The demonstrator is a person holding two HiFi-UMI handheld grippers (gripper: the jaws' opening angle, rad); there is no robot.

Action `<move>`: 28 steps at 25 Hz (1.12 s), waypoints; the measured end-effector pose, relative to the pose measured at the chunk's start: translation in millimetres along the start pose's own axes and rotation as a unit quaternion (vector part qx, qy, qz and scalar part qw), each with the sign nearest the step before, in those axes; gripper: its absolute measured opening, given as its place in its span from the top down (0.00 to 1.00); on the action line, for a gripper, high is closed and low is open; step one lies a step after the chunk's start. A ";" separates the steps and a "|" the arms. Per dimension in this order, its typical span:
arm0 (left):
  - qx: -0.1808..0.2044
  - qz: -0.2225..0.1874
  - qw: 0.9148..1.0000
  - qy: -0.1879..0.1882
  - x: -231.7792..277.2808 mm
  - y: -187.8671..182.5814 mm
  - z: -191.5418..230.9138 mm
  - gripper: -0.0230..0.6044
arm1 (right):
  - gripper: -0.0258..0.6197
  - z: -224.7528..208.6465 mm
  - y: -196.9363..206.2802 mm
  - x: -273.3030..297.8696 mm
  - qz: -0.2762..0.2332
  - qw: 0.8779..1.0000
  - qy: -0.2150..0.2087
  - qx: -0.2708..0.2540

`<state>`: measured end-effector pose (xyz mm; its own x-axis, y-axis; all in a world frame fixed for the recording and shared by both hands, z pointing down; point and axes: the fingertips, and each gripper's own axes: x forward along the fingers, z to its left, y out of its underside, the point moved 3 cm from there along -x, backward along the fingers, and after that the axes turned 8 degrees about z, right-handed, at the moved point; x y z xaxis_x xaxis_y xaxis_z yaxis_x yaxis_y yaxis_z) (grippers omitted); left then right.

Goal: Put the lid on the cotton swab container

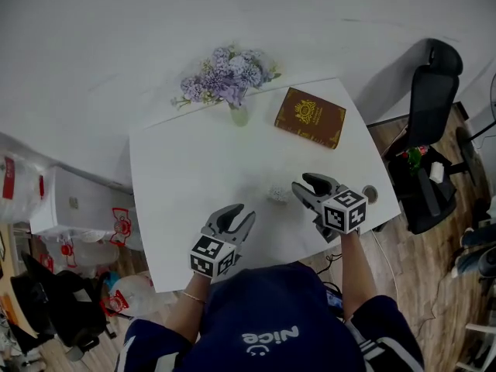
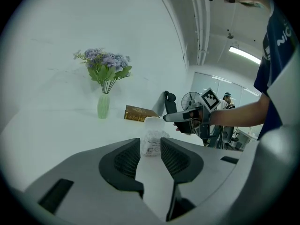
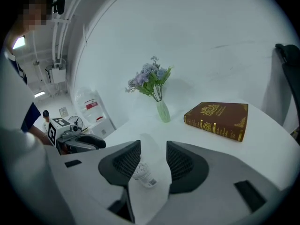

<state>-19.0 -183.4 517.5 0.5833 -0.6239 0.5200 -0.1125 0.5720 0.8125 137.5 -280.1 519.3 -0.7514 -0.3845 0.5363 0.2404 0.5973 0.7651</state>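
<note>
The cotton swab container (image 1: 277, 193) is a small clear jar standing on the white table (image 1: 186, 177) between my two grippers. In the left gripper view the container (image 2: 151, 142) shows just beyond the jaws, with a pale lid (image 2: 153, 121) on top. My left gripper (image 1: 240, 214) is open and points at it from the near left, touching nothing. My right gripper (image 1: 302, 183) stands open just right of the jar. In the right gripper view the container (image 3: 143, 172) lies low in the gap of the gripper (image 3: 153, 149), and the pads do not press on it.
A vase of purple flowers (image 1: 232, 84) stands at the table's far edge, with a brown book (image 1: 310, 117) to its right. A black office chair (image 1: 430, 130) sits off the table's right side. White boxes and bags (image 1: 77, 208) crowd the floor on the left.
</note>
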 end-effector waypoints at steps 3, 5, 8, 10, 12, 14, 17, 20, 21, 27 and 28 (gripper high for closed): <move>0.002 0.007 1.000 -0.001 7.0 1.9 0.0 0.74 | 0.72 -5.0 -0.7 7.6 0.012 1.000 -0.020 -0.004; 0.004 0.012 1.000 -0.001 11.2 3.1 -0.4 0.73 | 0.72 -7.3 -1.1 13.4 0.020 0.999 -0.031 -0.005; 0.007 0.017 1.000 0.001 17.8 3.4 -1.9 0.72 | 0.72 -7.7 -1.8 18.7 0.029 0.998 -0.053 -0.012; 0.010 0.024 1.000 0.006 22.8 4.7 -1.1 0.72 | 0.73 -6.0 -3.9 19.6 0.028 0.997 -0.061 -0.026; 0.017 0.036 0.999 0.014 29.2 7.9 0.9 0.68 | 0.79 -5.0 -5.3 20.1 0.029 0.997 -0.062 -0.045; 0.028 0.055 0.998 0.025 38.3 11.6 3.9 0.62 | 0.81 -5.5 -5.3 20.7 0.034 0.996 -0.064 -0.059; 0.051 0.082 0.994 0.051 56.3 14.3 6.3 0.56 | 0.81 -7.1 -5.0 21.3 0.038 0.994 -0.071 -0.070; 0.088 0.104 0.987 0.084 75.5 13.7 3.3 0.53 | 0.82 -7.2 -4.8 21.2 0.040 0.993 -0.075 -0.076; 0.104 0.107 0.985 0.091 82.2 12.7 3.0 0.52 | 0.82 -7.1 -4.8 20.9 0.040 0.993 -0.077 -0.078; 0.157 0.128 0.971 0.125 114.2 9.6 4.7 0.45 | 0.82 -10.5 -9.5 26.7 0.041 0.991 -0.094 -0.085; 0.164 0.134 0.968 0.136 117.8 11.3 2.1 0.45 | 0.82 -11.5 -9.5 27.0 0.042 0.991 -0.097 -0.085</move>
<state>46.7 -251.5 588.5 0.6826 -0.2885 0.6714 -0.5118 0.4671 0.7210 121.9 -304.3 530.6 -0.8241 -0.1871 0.5347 0.3944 0.4879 0.7787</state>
